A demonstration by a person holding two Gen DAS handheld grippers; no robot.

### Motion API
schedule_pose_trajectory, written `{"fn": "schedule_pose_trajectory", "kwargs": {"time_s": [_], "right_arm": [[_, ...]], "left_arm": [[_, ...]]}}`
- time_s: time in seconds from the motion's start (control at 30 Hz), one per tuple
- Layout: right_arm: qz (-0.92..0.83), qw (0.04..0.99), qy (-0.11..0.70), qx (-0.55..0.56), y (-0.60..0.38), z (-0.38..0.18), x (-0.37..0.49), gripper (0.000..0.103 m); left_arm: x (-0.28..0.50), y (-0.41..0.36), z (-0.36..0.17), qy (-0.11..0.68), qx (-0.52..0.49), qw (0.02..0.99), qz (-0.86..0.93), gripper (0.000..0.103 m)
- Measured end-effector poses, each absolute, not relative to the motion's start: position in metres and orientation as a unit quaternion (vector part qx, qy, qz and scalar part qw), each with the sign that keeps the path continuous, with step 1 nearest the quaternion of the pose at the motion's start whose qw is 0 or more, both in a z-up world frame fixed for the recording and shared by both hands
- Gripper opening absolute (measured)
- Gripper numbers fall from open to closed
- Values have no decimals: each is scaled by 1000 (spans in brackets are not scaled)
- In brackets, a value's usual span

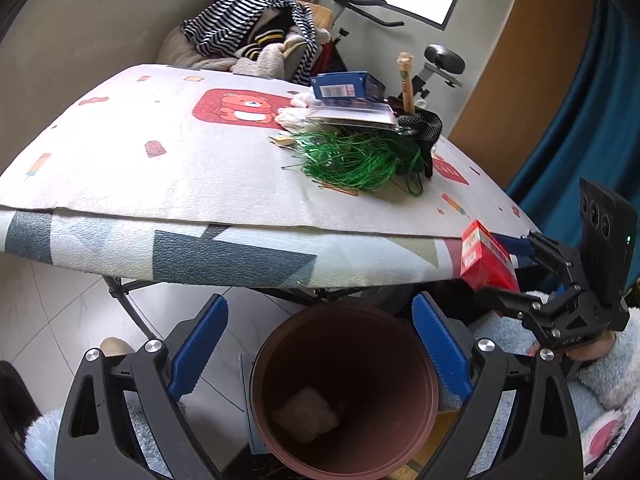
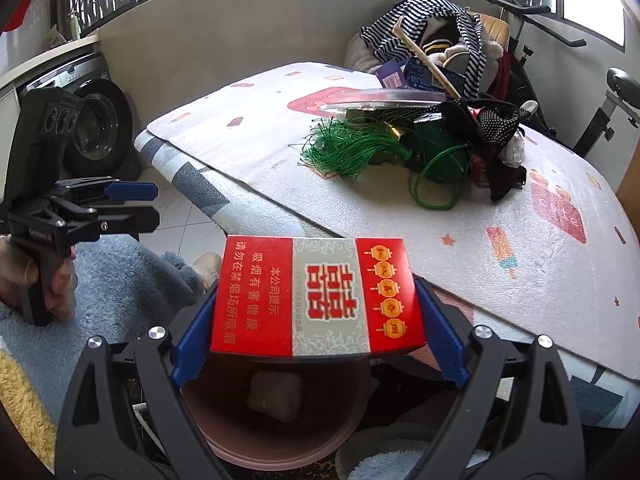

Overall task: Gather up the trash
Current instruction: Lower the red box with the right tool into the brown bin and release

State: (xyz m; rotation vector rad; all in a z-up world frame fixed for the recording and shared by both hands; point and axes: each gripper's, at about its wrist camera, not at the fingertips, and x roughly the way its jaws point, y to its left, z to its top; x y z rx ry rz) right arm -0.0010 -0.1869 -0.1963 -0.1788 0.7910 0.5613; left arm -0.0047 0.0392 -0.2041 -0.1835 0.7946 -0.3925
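Observation:
A brown bin (image 1: pixel 400 360) stands on the floor below the table edge, with a pale crumpled wad (image 1: pixel 306 420) at its bottom. Right above it my left gripper (image 1: pixel 320 344) is open, nothing between its blue pads. My right gripper (image 2: pixel 320 320) is shut on a red cigarette box (image 2: pixel 316 300), held flat over the bin (image 2: pixel 280 440) in the right wrist view. In the left wrist view the same box (image 1: pixel 486 260) hangs at the right by the table edge. A trash pile lies on the table (image 1: pixel 160 176): green string (image 1: pixel 352 160), a blue box (image 1: pixel 348 86) and black mesh cloth (image 1: pixel 424 128).
A chair heaped with striped clothes (image 1: pixel 248 28) stands behind the table. A washing machine (image 2: pixel 96 128) is at the left, an exercise bike (image 1: pixel 440 64) and a blue curtain (image 1: pixel 580 120) at the right. Fleecy blue sleeves (image 2: pixel 120 280) flank the bin.

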Motion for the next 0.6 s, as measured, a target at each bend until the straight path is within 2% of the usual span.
{"fn": "schedule_pose_trajectory", "kwargs": {"time_s": [0.17, 0.6], "right_arm": [[270, 879, 383, -87, -186, -198, 1, 94], [239, 886, 389, -81, -192, -200, 4, 96]], "left_arm": [[-3, 47, -205, 383, -104, 901, -175, 91], [-3, 40, -208, 385, -82, 903, -174, 91]]}}
